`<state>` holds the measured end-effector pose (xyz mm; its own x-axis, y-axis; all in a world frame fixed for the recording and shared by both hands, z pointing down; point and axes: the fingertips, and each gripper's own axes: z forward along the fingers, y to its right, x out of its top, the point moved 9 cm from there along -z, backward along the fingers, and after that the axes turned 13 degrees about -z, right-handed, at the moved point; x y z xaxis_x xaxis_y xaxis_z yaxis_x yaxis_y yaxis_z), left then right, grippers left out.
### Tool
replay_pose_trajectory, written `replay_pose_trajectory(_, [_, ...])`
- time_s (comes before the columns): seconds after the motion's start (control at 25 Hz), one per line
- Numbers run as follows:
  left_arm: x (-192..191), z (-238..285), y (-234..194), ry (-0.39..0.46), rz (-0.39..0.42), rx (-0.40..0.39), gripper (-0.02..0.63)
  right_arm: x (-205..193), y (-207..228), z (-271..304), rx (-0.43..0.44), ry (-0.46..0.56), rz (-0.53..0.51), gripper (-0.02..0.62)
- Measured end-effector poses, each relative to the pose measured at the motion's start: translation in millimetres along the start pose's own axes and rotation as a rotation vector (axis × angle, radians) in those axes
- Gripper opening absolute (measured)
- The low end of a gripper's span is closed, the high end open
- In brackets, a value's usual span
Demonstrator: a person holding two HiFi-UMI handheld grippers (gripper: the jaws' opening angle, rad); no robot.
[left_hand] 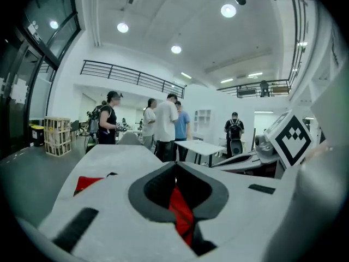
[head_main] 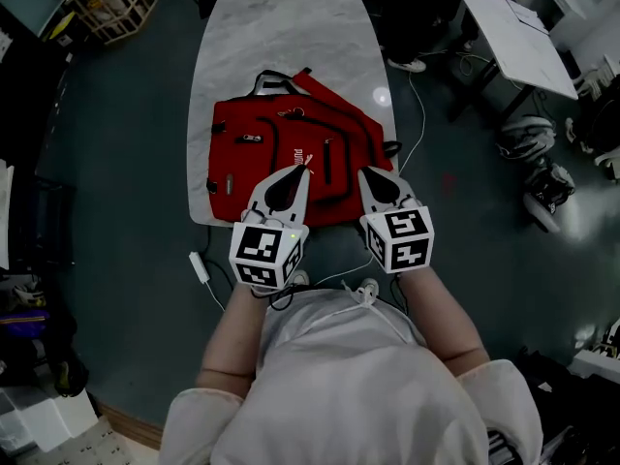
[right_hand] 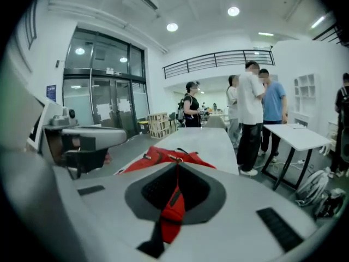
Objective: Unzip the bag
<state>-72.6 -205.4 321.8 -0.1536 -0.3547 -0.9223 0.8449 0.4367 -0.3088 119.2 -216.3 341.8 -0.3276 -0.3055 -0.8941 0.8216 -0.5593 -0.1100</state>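
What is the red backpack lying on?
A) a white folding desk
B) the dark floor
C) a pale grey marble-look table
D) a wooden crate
C: the red backpack lies flat on the pale grey marble-look table, whose bare top shows beyond the bag in the head view.
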Motion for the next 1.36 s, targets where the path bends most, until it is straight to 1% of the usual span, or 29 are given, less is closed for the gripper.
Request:
replay_pose_trajectory(0.12, [25, 0, 16, 0.055, 0.027, -0.048, 0.020, 19, 2, -9, -0.008, 0.084, -0.019, 0.029])
replay_pose_trajectory(0.24, [37, 2, 24, 0.080, 0.042, -0.074, 0.020, 29, 4, -11, -0.014, 0.120, -0.025, 0.028])
replay_pose_trajectory(0.36, [37, 2, 27, 0.083, 0.044, -0.080, 0.020, 30, 4, -13, -0.019, 0.124, -0.027, 0.028])
replay_pose_trajectory(0.84, [29, 2, 27, 0.081, 0.022, -0.044, 0.020, 23, 3, -17, -0.012, 0.102, -0.039, 0.026])
replay_pose_trajectory(1.36, [29, 3, 38, 0.084, 0.015, -0.044, 0.020, 25, 9, -23, 0.002, 0.131, -0.035, 0.026])
